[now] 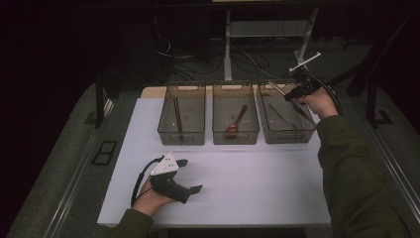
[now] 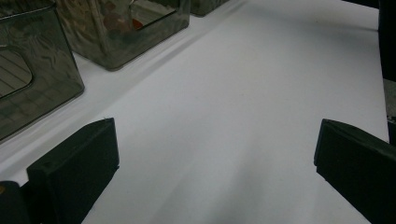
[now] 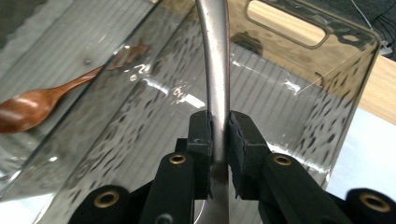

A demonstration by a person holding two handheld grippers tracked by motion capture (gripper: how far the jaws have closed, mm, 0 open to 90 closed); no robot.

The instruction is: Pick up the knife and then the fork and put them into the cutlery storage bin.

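Hiding the metal utensil's (image 3: 215,70) ends.

No text, label, brand, number or sign can be read anywhere. The three bins (image 1: 236,120), the white mat (image 1: 247,183) and the utensils carry no legible markings.

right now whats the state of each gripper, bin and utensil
right gripper: shut on metal utensil, over right bin
left gripper: open, empty
middle bin: holds wooden spoon
left bin: holds a dark stick
right bin: holds another utensil
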